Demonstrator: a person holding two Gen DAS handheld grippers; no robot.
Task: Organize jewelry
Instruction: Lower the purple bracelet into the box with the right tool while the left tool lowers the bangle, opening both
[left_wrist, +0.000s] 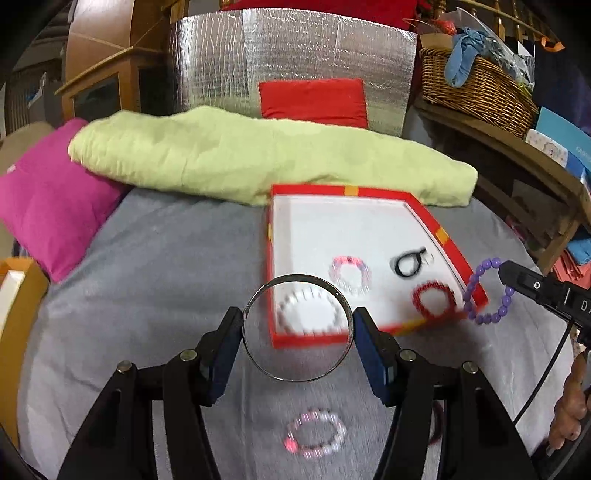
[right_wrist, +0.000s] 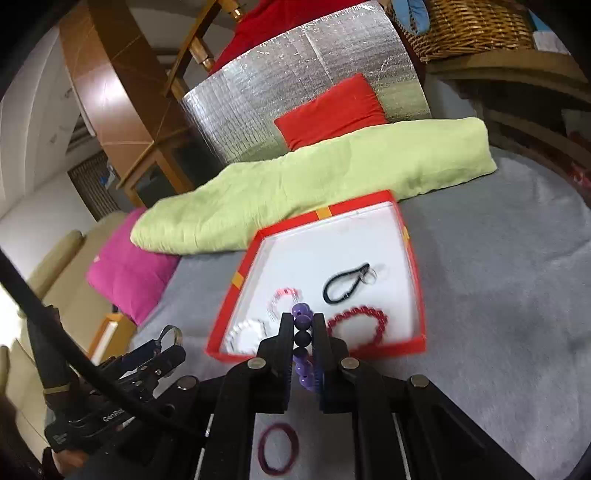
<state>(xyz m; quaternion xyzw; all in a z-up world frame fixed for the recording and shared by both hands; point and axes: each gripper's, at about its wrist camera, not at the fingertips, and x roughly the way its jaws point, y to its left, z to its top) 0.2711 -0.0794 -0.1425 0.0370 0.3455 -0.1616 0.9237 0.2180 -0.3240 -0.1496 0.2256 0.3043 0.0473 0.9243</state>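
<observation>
Silver bangle (left_wrist: 298, 328) is sitting clamped between the left gripper (left_wrist: 298, 332) pads, tilting down over the near edge of the red box (left_wrist: 458, 254). Purple bead bracelet (right_wrist: 303, 350) is hanging pinched in the nearly closed right gripper (right_wrist: 303, 332), which is angling down toward that box on the grey blanket (right_wrist: 498, 295).

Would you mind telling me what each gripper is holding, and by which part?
Left gripper: the silver bangle, pinched across its width at opposite sides. Right gripper: the purple bead bracelet, jaws shut on one stretch of beads.
</observation>
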